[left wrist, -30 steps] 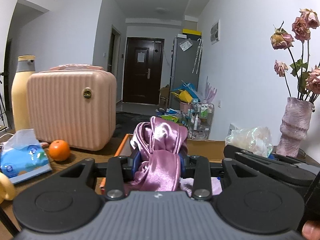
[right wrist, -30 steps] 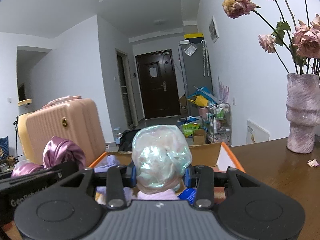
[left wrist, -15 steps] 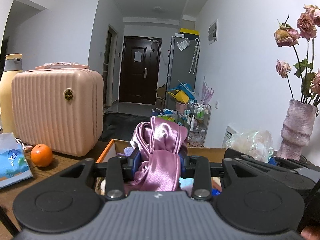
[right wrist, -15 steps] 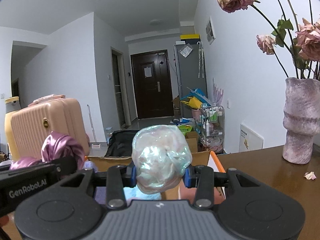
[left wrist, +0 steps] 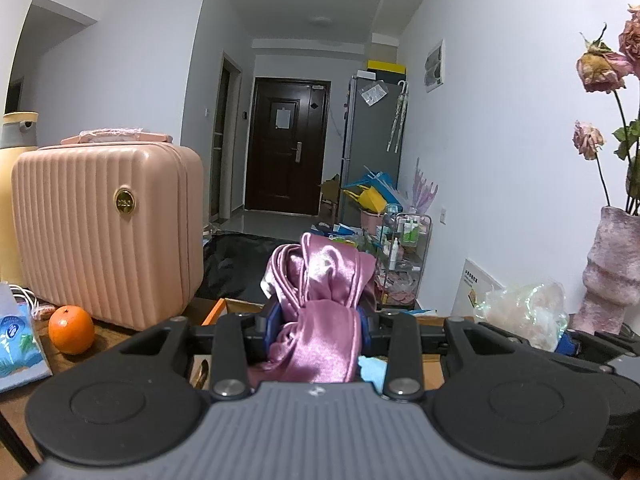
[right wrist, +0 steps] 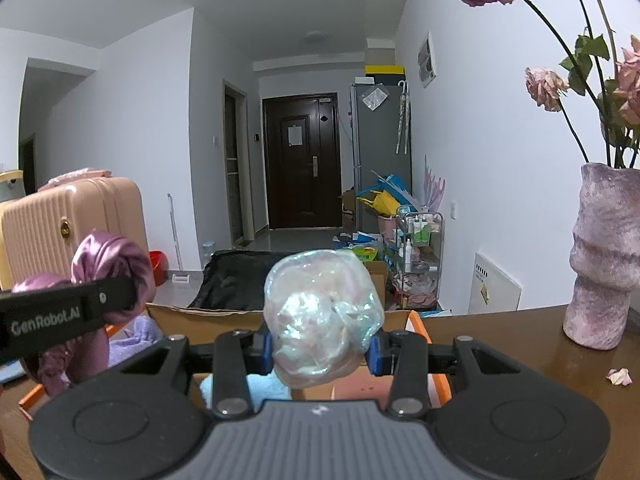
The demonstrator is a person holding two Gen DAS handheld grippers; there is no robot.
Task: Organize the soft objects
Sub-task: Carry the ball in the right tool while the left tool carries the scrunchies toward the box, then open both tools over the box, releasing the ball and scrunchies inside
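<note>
Left gripper (left wrist: 318, 320) clamped on pink satin cloth (left wrist: 320, 292); its finger reads "GenRobot.AI". Right gripper (right wrist: 320, 350) clamped on shiny bag (right wrist: 320, 316). Both held above cardboard box (right wrist: 416, 320); suitcase (left wrist: 104, 232) badge illegible.

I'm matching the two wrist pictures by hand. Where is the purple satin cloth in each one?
Left wrist view: purple satin cloth at bottom centre, clamped in the left gripper.
Right wrist view: the cloth is at the left edge, behind the black bar of the left gripper.
Shared landmark: the pink suitcase, left of the cloth in both.
</note>
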